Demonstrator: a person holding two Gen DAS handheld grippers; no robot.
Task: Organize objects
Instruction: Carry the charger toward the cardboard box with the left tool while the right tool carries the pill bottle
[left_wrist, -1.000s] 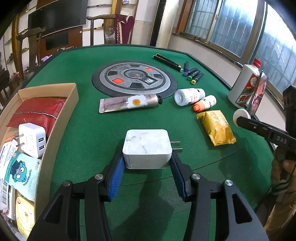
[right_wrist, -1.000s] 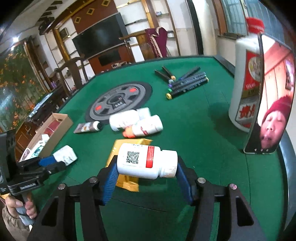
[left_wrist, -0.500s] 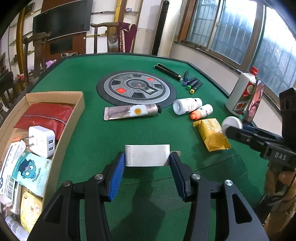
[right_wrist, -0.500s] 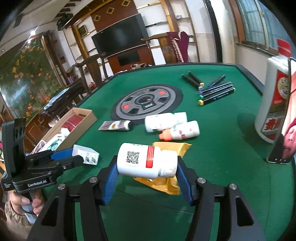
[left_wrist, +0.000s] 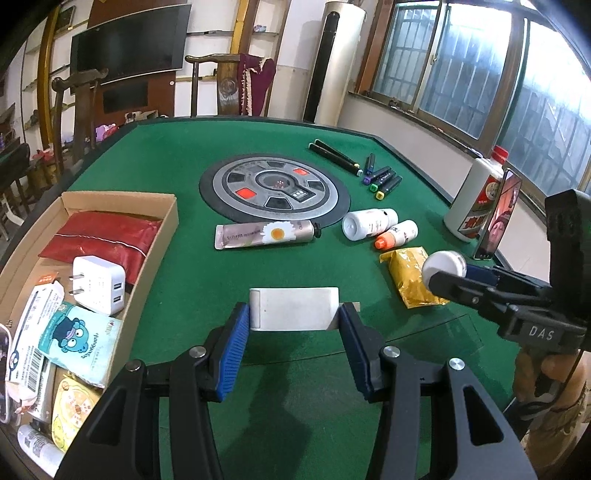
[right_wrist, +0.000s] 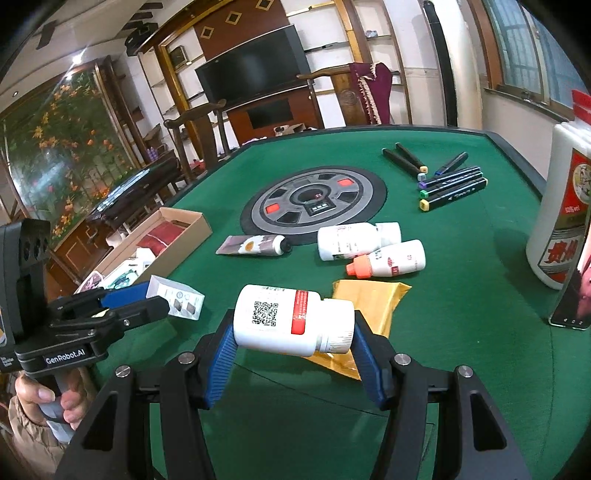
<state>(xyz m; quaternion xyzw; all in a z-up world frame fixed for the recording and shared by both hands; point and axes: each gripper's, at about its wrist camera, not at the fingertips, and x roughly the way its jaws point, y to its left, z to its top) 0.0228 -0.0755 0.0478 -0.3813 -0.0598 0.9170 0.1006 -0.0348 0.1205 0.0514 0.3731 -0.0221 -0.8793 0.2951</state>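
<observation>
- I have the white charger (left_wrist: 293, 309) clamped in my left gripper (left_wrist: 294, 314), a blue pad pressed to each side, its long side running straight across from pad to pad and the whole block lifted clear of the green felt (left_wrist: 177, 258).
- My right gripper (right_wrist: 293, 325) is clenched on the white pill bottle (right_wrist: 291, 319), which lies crosswise between the pads, cap end toward the right pad, also up off the table.
- The cardboard box (left_wrist: 162, 236) sits to the left of the left gripper, open side up, already holding a red pouch (left_wrist: 99, 240), another white charger (left_wrist: 98, 284) and some packets.
- The relation that counts, as I judge it: the box lies off to my left, so the left hand is the nearer one and should go in first; the bottle has to cross the whole gap.
- From the right wrist view the box (right_wrist: 192, 229) is beyond the left gripper (right_wrist: 159, 299), so I would keep the bottle trailing behind it.
- Loose on the felt beyond both grippers: a daisy-print tube (left_wrist: 267, 234), two small bottles (left_wrist: 369, 223) and a yellow packet (left_wrist: 412, 275), well apart from the box.
</observation>
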